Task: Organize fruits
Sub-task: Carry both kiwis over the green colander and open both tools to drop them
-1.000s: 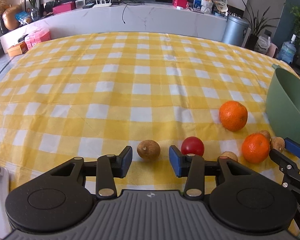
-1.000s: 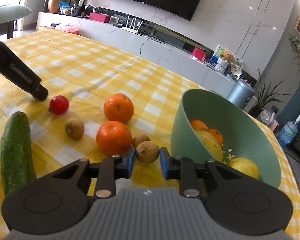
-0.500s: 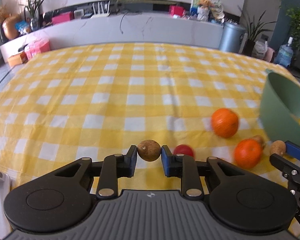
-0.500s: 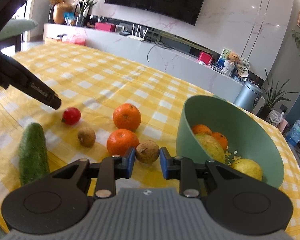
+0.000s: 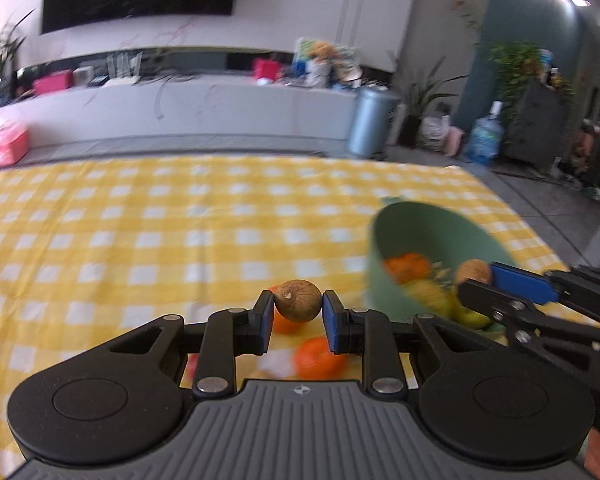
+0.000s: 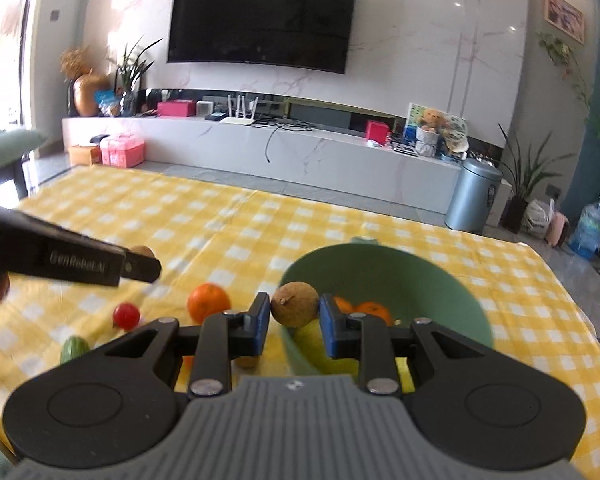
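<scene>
Yellow-checked tablecloth (image 6: 228, 220) fronts a marble wall (image 6: 420, 60) with 1 television (image 6: 260, 20).

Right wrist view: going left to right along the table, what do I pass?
Cucumber → cherry tomato → orange → brown fruit held in the right claw → green bowl.

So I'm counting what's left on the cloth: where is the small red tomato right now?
In the right wrist view the small red tomato lies on the yellow checked cloth, left of the orange and just above the green cucumber tip.
</scene>
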The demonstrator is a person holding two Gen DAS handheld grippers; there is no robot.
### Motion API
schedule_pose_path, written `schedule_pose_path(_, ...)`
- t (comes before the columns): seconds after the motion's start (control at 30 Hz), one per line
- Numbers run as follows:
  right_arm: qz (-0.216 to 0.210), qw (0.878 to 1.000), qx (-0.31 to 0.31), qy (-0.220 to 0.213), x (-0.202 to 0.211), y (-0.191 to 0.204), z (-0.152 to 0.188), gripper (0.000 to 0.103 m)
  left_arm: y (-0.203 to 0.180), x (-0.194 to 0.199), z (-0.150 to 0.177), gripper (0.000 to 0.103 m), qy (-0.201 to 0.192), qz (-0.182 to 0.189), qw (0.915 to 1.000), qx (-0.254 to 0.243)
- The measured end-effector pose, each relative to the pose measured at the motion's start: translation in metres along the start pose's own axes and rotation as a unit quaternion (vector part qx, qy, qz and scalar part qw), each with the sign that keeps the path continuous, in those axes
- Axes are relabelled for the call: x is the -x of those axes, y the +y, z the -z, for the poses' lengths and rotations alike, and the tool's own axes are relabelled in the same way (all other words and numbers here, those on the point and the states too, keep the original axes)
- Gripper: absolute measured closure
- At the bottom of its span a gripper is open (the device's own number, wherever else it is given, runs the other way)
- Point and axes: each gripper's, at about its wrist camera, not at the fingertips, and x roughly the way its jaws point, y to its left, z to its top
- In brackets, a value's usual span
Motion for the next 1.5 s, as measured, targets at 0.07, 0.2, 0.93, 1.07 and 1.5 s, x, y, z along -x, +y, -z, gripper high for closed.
schedule_pose_path(0.07, -0.004, 1.000, -0.015, 0.009, 0.007, -0.010, -0.010, 0.080, -0.015, 0.005, -0.004, 0.074, -0.008, 0.012, 0.9998, -0.013)
schedule_pose_path(0.2, -0.003, 1.000, -0.021, 0.014, 0.020, -0.025, -0.030, 0.080, -0.040, 0.014, -0.016, 0.074, -0.026, 0.035, 0.9985, -0.032)
schedule_pose_path(0.93, 0.006, 0.984, -0.106, 0.142, -0.041, -0.098, -0.017, 0.080, -0.076, -0.069, -0.041, 0.074, 0.015, 0.126, 0.9916, -0.022)
schedule_pose_path(1.07, 0.003, 0.982, -0.108, 0.153, -0.054, -0.099, -0.013, 0.080, -0.074, -0.079, -0.034, 0.075, 0.024, 0.128, 0.9910, -0.033)
schedule_pose_path(1.5, 0.004, 0.980, -0.095, 0.173, -0.076, -0.096, -0.002, 0.080, -0.076, -0.103, -0.019, 0.075, 0.055, 0.129, 0.9882, -0.062)
